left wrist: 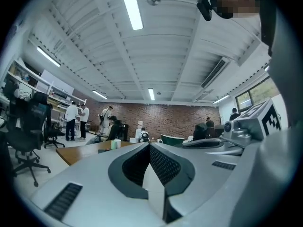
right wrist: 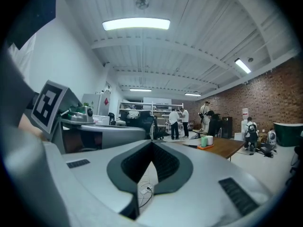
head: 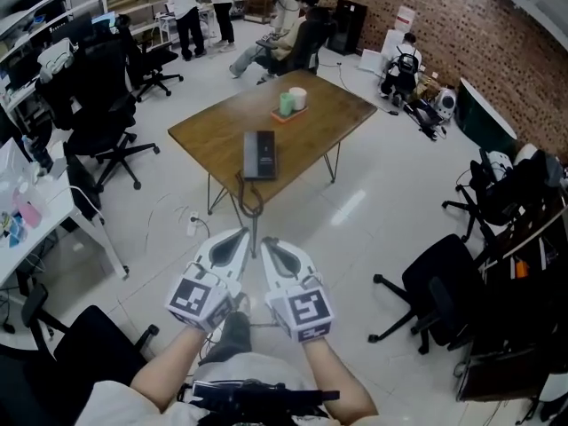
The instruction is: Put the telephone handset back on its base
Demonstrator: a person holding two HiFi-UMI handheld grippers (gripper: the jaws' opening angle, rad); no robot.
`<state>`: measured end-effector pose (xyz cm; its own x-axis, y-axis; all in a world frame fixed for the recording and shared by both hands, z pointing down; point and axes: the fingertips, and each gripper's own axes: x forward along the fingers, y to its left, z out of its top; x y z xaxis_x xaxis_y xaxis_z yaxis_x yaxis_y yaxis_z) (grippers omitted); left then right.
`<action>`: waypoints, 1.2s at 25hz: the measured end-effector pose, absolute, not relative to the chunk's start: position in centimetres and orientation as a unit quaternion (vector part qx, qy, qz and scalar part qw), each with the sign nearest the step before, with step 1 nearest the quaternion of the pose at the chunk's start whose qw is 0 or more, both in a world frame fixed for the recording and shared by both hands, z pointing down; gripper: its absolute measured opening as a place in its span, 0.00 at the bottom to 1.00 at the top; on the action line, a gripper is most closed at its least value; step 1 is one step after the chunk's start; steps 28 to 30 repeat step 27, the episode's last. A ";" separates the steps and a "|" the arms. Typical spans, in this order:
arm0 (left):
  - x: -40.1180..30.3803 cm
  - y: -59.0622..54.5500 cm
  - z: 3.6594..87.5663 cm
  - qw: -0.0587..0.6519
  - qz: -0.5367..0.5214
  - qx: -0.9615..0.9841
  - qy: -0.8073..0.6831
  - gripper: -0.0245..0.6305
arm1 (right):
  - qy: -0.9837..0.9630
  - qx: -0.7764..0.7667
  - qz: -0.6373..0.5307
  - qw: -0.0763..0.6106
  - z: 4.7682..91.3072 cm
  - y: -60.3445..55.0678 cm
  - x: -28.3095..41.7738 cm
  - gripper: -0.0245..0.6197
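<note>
Both grippers wait side by side, well short of the table.
The left gripper [head: 236,238] and right gripper [head: 272,245] have jaws pressed together on nothing, probably because no reach has begun. The telephone [head: 259,154] lies on the table [head: 204,136] at twelve o'clock from them, its cord [head: 249,201] looping over the near edge. Two cups [head: 293,101] stand at one o'clock beyond it. No brand or writing is legible, and the square markers [head: 197,298] carry only patterns.

Wood, plastic and tile
Matt brown wooden table [head: 328,109]; smooth black plastic telephone [head: 259,155]; glossy pale floor [head: 373,204]; rough brick wall [head: 497,34]
</note>
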<state>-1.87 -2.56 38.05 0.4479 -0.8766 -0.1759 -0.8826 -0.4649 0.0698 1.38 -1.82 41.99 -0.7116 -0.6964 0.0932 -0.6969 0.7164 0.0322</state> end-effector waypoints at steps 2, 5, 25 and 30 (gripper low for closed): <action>-1.6 -1.0 37.7 0.020 0.095 -0.850 0.517 0.04 | -0.924 0.379 0.004 0.043 41.6 -0.5 1.7 0.04; -1.5 1.2 37.2 0.023 0.098 -0.849 0.518 0.04 | -0.923 0.382 0.004 0.035 41.0 1.5 1.9 0.04; -2.6 7.2 37.0 0.031 0.077 -0.850 0.520 0.04 | -0.926 0.375 -0.011 0.035 41.1 6.7 0.9 0.04; -2.6 7.4 37.2 0.030 0.073 -0.853 0.516 0.04 | -0.927 0.372 -0.013 0.040 41.4 7.0 0.6 0.04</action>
